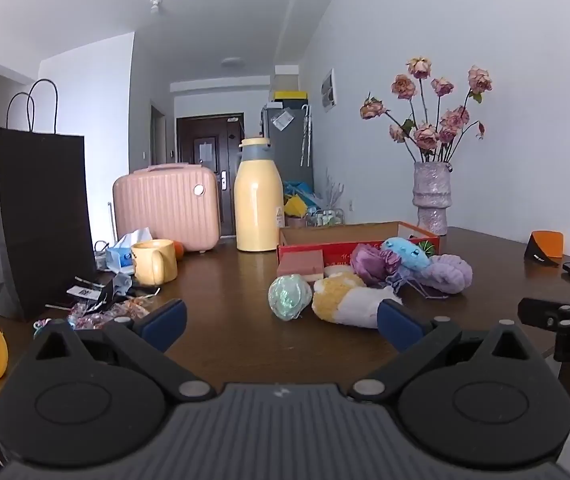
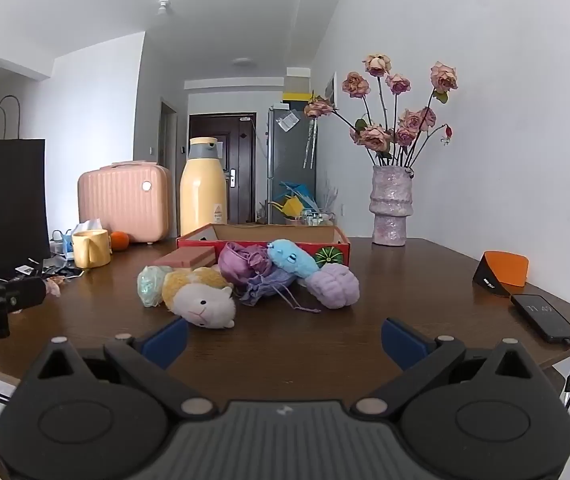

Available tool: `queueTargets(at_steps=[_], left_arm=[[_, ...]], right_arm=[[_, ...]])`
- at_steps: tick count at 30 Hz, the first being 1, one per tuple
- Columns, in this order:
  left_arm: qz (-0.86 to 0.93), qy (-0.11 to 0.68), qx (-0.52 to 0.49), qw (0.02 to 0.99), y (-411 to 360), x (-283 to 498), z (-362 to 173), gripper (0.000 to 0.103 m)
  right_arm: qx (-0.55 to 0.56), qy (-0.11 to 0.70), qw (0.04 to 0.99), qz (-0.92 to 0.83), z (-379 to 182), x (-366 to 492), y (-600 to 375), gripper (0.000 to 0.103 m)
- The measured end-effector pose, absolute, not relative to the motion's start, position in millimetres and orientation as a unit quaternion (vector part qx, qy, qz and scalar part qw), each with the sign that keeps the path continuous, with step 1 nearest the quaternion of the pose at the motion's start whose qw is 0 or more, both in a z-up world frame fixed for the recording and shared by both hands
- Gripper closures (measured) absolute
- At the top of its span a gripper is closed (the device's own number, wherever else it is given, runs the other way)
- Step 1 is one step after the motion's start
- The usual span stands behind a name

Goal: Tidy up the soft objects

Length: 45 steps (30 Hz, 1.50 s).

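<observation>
Plainly nothing is held yet: the left gripper [image 1: 281, 322] and the right gripper [image 2: 284, 338] both hover over the near part of the brown table [image 2: 425, 280] with their blue tongs spread wide apart and only bare wood between them. The soft things lie bunched mid-table, just in front of a shallow red box [image 2: 263, 242]: a yellow-and-white plush animal [image 2: 201, 298] nearest, a pale green ball [image 2: 149, 286] touching its left side, a crumpled purple cloth pouch [image 2: 243, 266] with loose drawstrings trailing toward the front, a blue plush [image 2: 291, 260] leaning on the box wall, and a lilac fuzzy bundle [image 2: 333, 284] on the right. All look light and yielding; they should squash under the pads, so a grip across the thickest part of a body seems safer than a pinch on an ear or a cord. The drawstrings could snag a neighbour when lifted. A pink block [image 2: 189, 258] beside the box looks stiff, not plush. Hard to judge: the box floor is hidden behind its front wall, so its contents cannot be told; what the green ball is made of is unclear, shiny film perhaps; where pouch ends and lilac cloth begins is muddled. The left clutter is too small to sort out.
</observation>
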<state>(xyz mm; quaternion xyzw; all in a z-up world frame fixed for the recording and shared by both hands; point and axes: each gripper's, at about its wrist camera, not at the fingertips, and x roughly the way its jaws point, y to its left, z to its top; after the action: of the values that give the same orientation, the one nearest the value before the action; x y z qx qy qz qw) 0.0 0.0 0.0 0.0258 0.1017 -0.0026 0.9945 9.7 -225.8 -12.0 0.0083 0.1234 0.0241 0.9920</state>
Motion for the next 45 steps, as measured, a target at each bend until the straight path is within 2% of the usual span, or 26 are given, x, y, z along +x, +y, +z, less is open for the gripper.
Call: queueTargets(at_steps=[9,16,45], left_arm=[[-0.004,0.083,0.039,0.996,-6,-3,-1,0.0],[-0.002,0.086,0.038,0.996,-4,3,-3,0.0],[-0.003,0.08,0.034,0.996,2,-4,4,0.0]], right_arm=[[-0.002,0.122,0.992,0.028,-10,14,-227,0.0],[-0.077,0.079,0.994,0.024,-11,14,-238,0.0],[0.002,0.108,0.994,0.021,-8,8,-238,0.0]])
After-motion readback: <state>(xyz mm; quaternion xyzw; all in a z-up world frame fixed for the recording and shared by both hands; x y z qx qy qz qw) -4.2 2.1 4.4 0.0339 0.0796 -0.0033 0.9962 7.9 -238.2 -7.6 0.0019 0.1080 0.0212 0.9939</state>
